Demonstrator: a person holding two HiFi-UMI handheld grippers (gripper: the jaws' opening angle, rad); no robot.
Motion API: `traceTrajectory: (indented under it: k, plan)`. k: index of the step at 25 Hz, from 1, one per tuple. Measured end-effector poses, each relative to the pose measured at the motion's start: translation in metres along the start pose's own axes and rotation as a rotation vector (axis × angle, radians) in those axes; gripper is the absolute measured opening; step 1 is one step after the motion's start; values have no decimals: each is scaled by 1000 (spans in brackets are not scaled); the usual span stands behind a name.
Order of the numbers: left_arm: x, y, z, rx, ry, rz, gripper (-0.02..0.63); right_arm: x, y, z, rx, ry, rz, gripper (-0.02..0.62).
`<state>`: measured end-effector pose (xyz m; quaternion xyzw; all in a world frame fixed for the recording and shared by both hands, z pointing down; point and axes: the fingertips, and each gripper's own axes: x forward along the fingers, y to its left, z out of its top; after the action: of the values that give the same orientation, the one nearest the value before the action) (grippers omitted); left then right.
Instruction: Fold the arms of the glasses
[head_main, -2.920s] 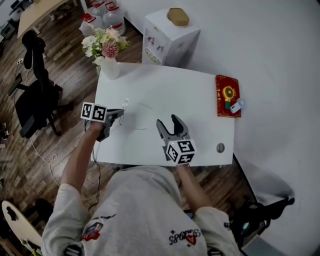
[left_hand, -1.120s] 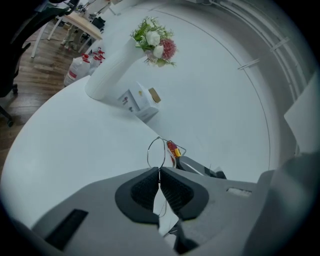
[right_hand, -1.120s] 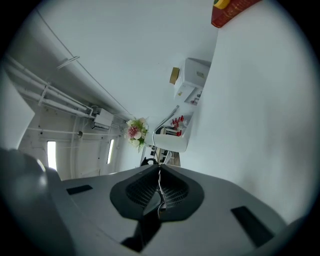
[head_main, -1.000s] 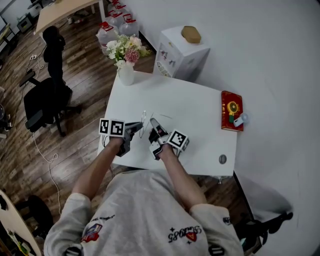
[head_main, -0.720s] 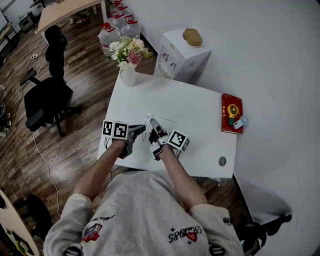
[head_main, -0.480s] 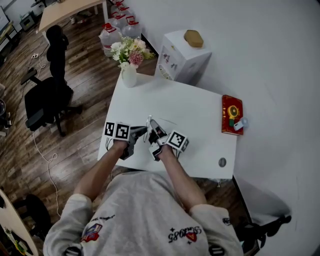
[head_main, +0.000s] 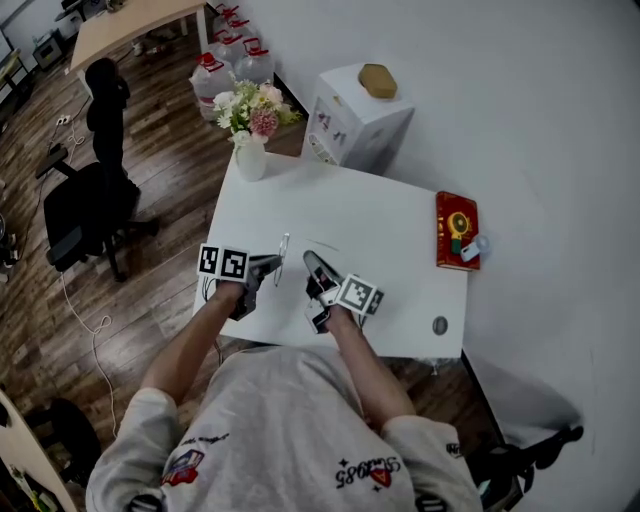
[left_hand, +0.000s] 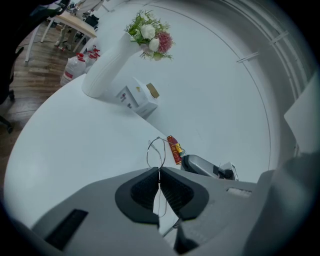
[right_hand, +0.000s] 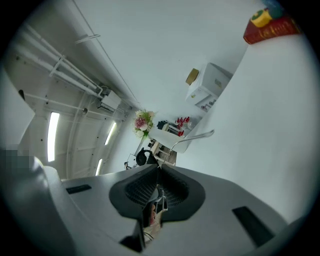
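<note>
— Well, how are the hands set?
— Both forearms reach in over the near edge of the white table (head_main: 390, 215). The left gripper (head_main: 275, 263) is clamped on the thin wire-framed glasses (head_main: 284, 247), close to the front left. The right gripper (head_main: 310, 260), rolled sideways, sits just beside them. Its jaws are only starting to part, with nothing between them.
— Room?
— Bare tabletop ahead. A white vase of flowers (head_main: 250, 158) stands at the far left corner, and a red book (head_main: 455, 232) lies by the right edge.

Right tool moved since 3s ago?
Yes. The right tool has shifted left along the table, away from the round disc, up beside the glasses; its jaws are opening, nothing visibly between them.
</note>
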<state>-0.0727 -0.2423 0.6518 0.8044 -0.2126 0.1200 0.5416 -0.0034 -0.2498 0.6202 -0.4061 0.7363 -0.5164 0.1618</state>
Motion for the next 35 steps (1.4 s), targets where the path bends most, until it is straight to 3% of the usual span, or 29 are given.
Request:
traceTrajectory:
  k: [5, 9, 11, 14, 17, 20, 25, 35]
  plan:
    - [-9, 8, 8, 9, -6, 13, 12, -39, -14, 20, -130, -26, -67, 95]
    - [-11, 8, 13, 17, 11, 5, 12, -62, -24, 49, -358, -44, -167, 252]
    - [-11, 2, 12, 32, 31, -26, 12, -67, -21, 59, -448, -16, -174, 285]
    - [-13, -7, 7, 54, 69, -57, 12, -69, -7, 70, -503, 56, -129, 313]
    - [-15, -14, 2, 71, 118, -89, 12, -67, 7, 72, -528, 160, -55, 311]
    - [-16, -20, -6, 98, 184, -120, 12, -63, 13, 54, -547, 349, 23, 304]
    - [-18, -30, -17, 135, 274, -153, 12, -65, 17, 16, -443, 625, 153, 252]
    - [-19, -40, -34, 231, 401, -175, 12, -71, 20, -22, -288, 830, 255, 129]
